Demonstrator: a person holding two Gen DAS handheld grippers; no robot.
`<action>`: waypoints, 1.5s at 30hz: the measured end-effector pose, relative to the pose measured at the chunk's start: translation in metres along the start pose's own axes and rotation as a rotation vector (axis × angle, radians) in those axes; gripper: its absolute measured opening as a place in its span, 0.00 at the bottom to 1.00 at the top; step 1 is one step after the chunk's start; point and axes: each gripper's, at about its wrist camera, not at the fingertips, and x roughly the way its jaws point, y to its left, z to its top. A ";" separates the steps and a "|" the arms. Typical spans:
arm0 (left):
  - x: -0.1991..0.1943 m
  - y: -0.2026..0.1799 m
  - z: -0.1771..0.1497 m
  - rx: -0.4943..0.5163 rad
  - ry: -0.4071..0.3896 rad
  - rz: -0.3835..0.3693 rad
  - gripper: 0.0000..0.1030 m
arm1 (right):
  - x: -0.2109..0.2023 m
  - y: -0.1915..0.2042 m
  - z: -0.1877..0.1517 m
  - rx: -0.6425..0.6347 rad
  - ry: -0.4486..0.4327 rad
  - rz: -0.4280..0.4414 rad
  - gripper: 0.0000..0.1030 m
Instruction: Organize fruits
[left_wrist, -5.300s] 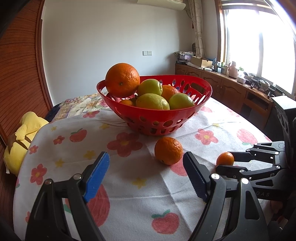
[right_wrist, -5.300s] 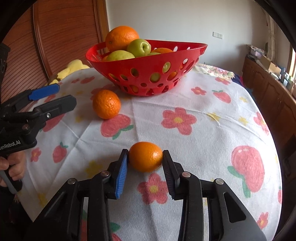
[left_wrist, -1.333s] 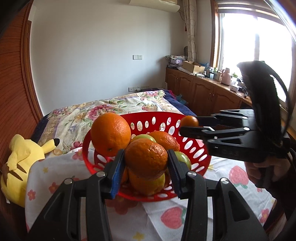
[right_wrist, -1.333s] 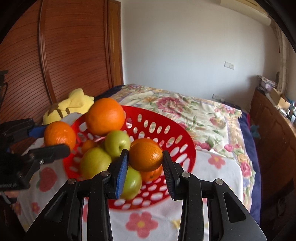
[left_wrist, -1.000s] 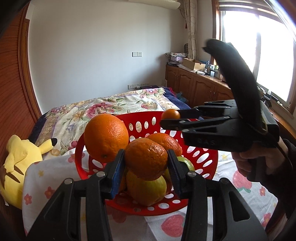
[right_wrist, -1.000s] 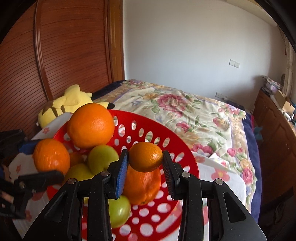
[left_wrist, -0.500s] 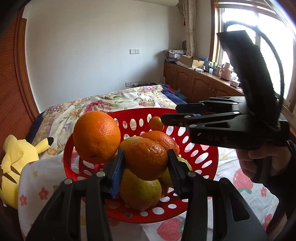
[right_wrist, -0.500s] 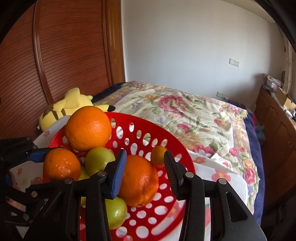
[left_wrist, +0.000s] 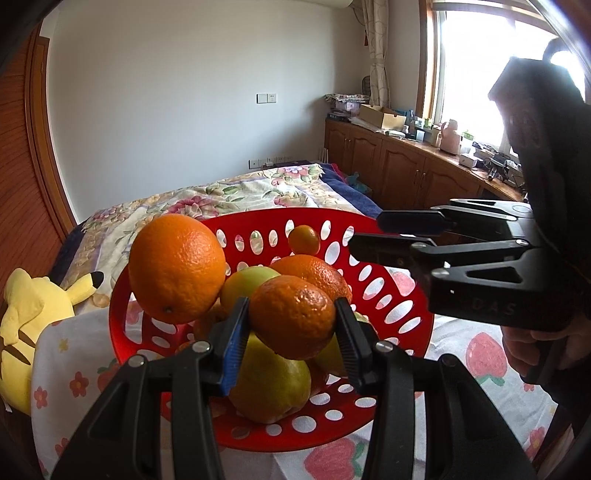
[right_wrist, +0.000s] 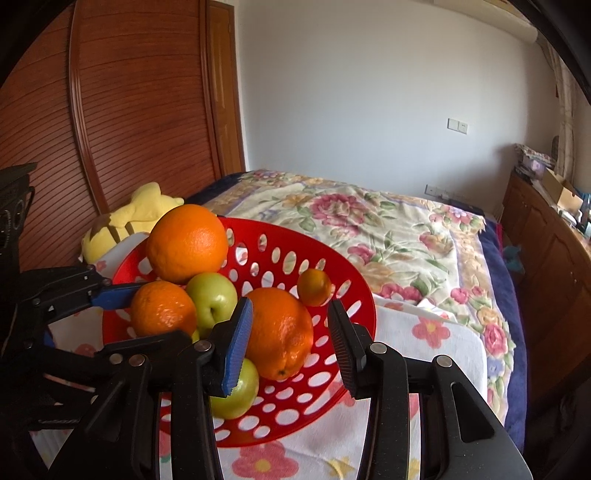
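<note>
Item: my left gripper (left_wrist: 291, 330). Its jaws were pinched on a mandarin (left_wrist: 292, 316), held across its widest part above the near half of the red basket (left_wrist: 400, 334).

Item: mandarin. I judged it light, with a soft, dimpled skin that gave a little under the pads; firm enough to hold, but liable to bruise under hard pressure and to roll once let go. The best hold was where I had it, across the middle. It was slightly flattened, and its wide axis appeared to run from pad to pad, from 9 to 3 o'clock. Stem end could not be told.

Item: my right gripper (right_wrist: 290, 345). Jaws were spread and held nothing, hovering over the basket's near rim, at 3 o'clock from my left.

Item: basket contents. A large orange (left_wrist: 176, 268) sat at 10 o'clock, highest on the pile. A second orange (right_wrist: 279, 332) lay in the middle. A small kumquat-sized fruit (right_wrist: 314, 287) rested against the far wall at 12 o'clock. Green apples (right_wrist: 211, 295) lay beneath and between them.

Item: surroundings. A flowered cloth (left_wrist: 484, 354) covered the table under the basket. A yellow plush toy (left_wrist: 27, 325) lay at 9 o'clock.
</note>
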 end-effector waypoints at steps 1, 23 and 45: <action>0.000 0.000 0.000 -0.002 0.003 0.003 0.44 | -0.001 0.001 -0.001 0.004 0.000 0.003 0.41; -0.073 -0.015 -0.022 0.000 -0.092 0.059 0.59 | -0.062 0.035 -0.036 0.100 -0.089 -0.029 0.42; -0.149 -0.003 -0.055 -0.045 -0.238 0.194 0.91 | -0.130 0.087 -0.056 0.106 -0.220 -0.157 0.73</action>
